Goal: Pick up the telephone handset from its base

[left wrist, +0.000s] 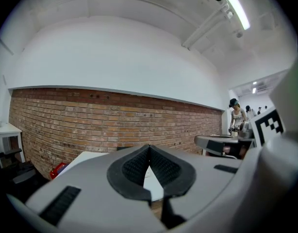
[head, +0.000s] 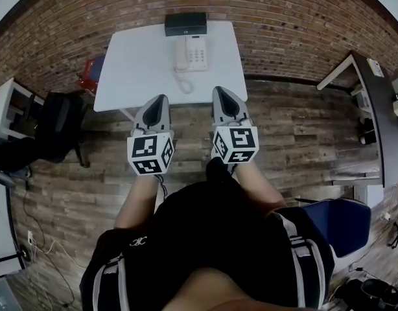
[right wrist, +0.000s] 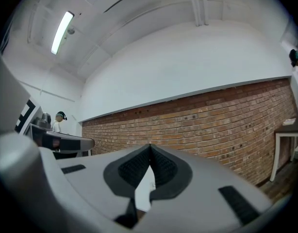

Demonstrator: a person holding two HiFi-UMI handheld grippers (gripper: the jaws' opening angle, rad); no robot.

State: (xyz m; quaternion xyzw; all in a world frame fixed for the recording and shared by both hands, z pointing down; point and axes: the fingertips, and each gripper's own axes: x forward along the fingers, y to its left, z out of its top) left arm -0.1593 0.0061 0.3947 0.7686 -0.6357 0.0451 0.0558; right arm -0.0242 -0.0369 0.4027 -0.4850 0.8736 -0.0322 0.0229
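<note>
A white telephone (head: 192,54) sits near the far edge of a white table (head: 137,70), with its handset (head: 181,54) resting on the left side of the base and a coiled cord (head: 184,83) trailing toward me. My left gripper (head: 161,98) and right gripper (head: 221,91) hover side by side over the table's near edge, short of the phone. Both point level toward the brick wall. In the left gripper view the left gripper (left wrist: 149,147) has its jaws together with nothing between them. The right gripper (right wrist: 150,146) in its own view looks the same. Neither gripper view shows the phone.
A black box (head: 185,23) stands behind the phone against the brick wall (head: 283,24). A black chair (head: 56,131) and a red object (head: 92,69) are left of the table. A dark desk (head: 379,102) runs along the right, and a blue chair (head: 341,224) stands near me.
</note>
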